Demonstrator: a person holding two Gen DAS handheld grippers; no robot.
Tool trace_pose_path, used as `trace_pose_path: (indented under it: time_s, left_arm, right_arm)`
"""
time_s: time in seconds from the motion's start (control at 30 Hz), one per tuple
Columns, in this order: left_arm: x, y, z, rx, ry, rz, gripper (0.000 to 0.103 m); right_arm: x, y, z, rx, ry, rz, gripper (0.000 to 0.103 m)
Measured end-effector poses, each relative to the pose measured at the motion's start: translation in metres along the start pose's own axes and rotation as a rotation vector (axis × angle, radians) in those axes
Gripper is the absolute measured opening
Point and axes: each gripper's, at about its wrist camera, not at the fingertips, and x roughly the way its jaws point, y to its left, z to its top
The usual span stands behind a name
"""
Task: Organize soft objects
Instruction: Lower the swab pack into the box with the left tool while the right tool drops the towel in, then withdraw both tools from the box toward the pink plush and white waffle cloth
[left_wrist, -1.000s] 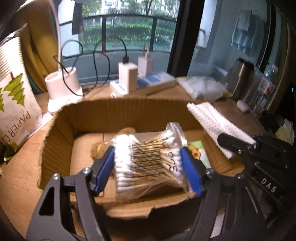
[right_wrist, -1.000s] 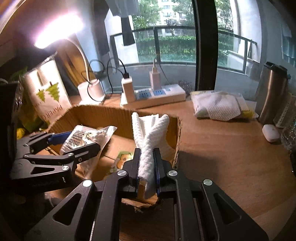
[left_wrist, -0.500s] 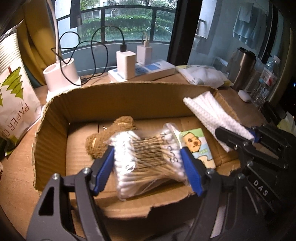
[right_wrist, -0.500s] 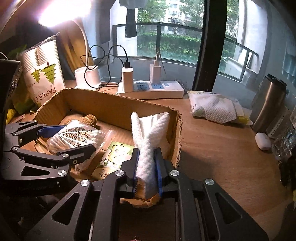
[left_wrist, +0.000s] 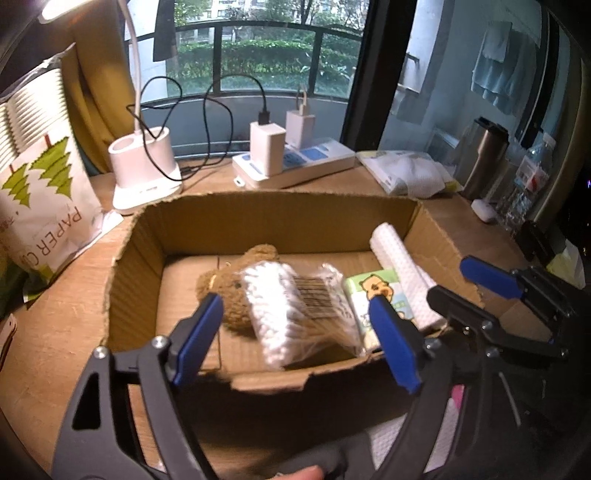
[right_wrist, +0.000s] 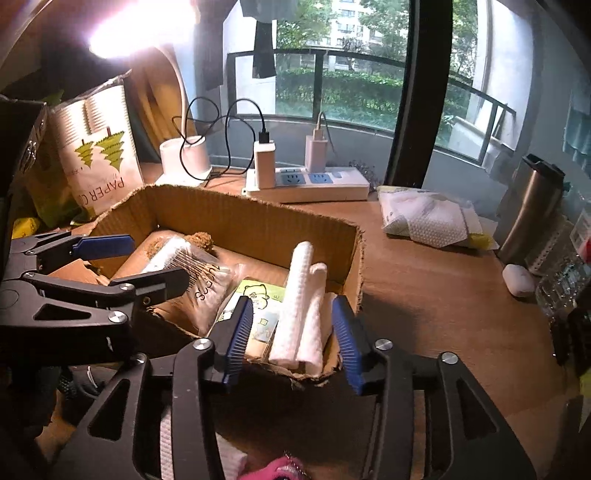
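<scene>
An open cardboard box (left_wrist: 258, 218) (right_wrist: 258, 221) sits on the wooden desk. In it lie a brown plush bear (left_wrist: 236, 291), a clear bag of cotton swabs (left_wrist: 295, 310) (right_wrist: 199, 280), a small tissue pack with a cartoon bear (left_wrist: 380, 291) (right_wrist: 258, 306) and a rolled white cloth (left_wrist: 402, 266) (right_wrist: 303, 310) leaning in the right near corner. My left gripper (left_wrist: 295, 332) is open just above the swab bag, not touching it. My right gripper (right_wrist: 291, 332) is open on either side of the cloth, at the box's near edge.
A paper-cup bag (left_wrist: 37, 192) stands left of the box. A white lamp base (left_wrist: 142, 170), a power strip with chargers (left_wrist: 295, 166), a white cloth bundle (right_wrist: 428, 218), a steel flask (right_wrist: 528, 210) and a small white case (right_wrist: 517, 280) sit behind and right.
Both grippers opened. The swab bag dropped from the left gripper into the box beside the bear. The right gripper let go of the rolled cloth, which now rests in the box corner.
</scene>
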Motion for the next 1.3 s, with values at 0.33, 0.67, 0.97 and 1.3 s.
trace_pose_path:
  time_s: [0.33, 0.67, 0.97, 1.3]
  left_arm:
    - [-0.029, 0.002, -0.005, -0.001, -0.052, -0.006, 0.086]
    - [-0.056, -0.003, -0.017, 0.009, -0.087, -0.016, 0.086]
    - [-0.076, -0.007, -0.032, 0.015, -0.103, -0.032, 0.086]
    - [-0.082, -0.016, -0.053, 0.027, -0.085, -0.04, 0.086]
  right_arm:
    - [-0.026, 0.004, 0.0, 0.007, -0.04, -0.012, 0.051]
    - [-0.055, 0.011, -0.007, 0.007, -0.074, -0.024, 0.051]
    - [-0.08, 0.014, -0.024, 0.022, -0.088, -0.034, 0.051]
    - [-0.09, 0.009, -0.051, 0.05, -0.067, -0.046, 0.051]
